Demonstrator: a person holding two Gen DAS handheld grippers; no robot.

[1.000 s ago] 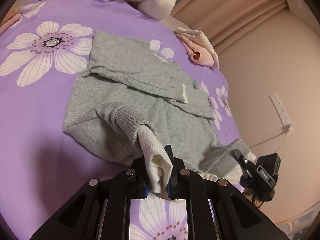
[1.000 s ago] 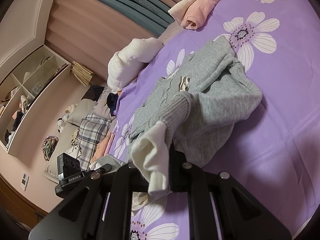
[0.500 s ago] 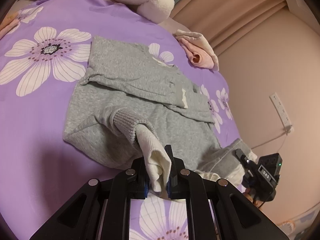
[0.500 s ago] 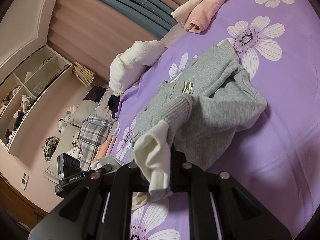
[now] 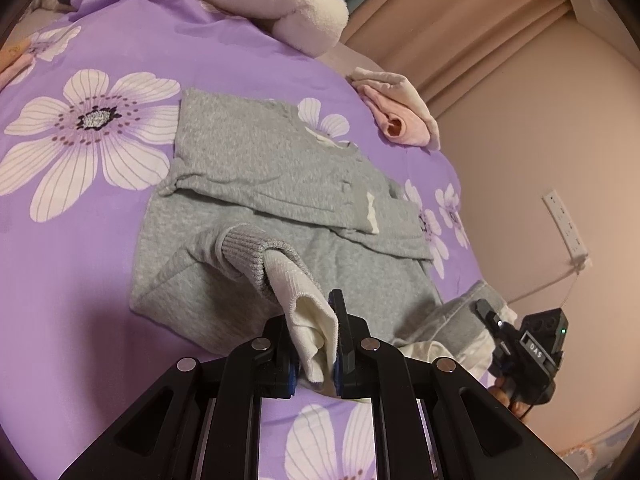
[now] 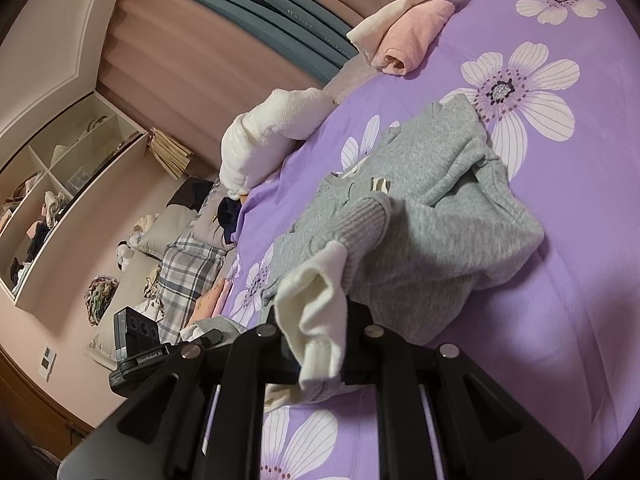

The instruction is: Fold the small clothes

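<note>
The left gripper (image 5: pixel 316 344) is clamped on the cream inner cuff (image 5: pixel 310 322) of a grey sweater (image 5: pixel 256 168), whose ribbed sleeve end rises straight ahead of it while the body lies partly folded beyond on the purple flowered bedspread (image 5: pixel 80 272). The right gripper (image 6: pixel 320 344) pinches the other cream cuff (image 6: pixel 316 312), which drapes over its fingers and hides the pads. Farther off lie a rolled pink garment (image 5: pixel 400 120) and a white fluffy bundle (image 5: pixel 280 0), cut off by the frame edge.
</note>
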